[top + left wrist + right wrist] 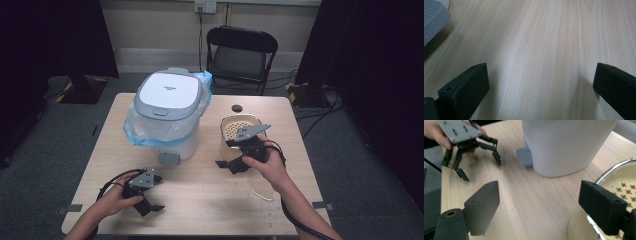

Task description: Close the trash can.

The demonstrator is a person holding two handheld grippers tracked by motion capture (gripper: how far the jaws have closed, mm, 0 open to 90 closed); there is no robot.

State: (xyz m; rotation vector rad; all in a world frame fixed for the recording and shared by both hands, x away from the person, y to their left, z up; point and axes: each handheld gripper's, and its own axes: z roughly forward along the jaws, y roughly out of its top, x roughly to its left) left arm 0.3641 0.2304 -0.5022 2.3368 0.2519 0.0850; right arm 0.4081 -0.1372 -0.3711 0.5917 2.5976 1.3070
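A white pedal bin [167,115] with a grey lid and a blue-edged plastic liner stands at the table's middle left; its white body [566,145] and grey pedal [525,156] also appear in the right gripper view. A cream bowl [236,125] with a metal rim and brown pattern stands to its right. My right gripper [228,154] hangs open just in front of the bowl [624,187], one jaw over its rim, nothing pressed between the pads. My left gripper [158,194] rests open low over bare wood [540,82] near the front left, by the pedal [434,17].
A small black round thing [236,108] lies behind the bowl. A thin white cord [261,193] lies on the table at the front right. A black folding chair [241,55] stands beyond the table's far edge. The other hand and left gripper [471,152] show in the right gripper view.
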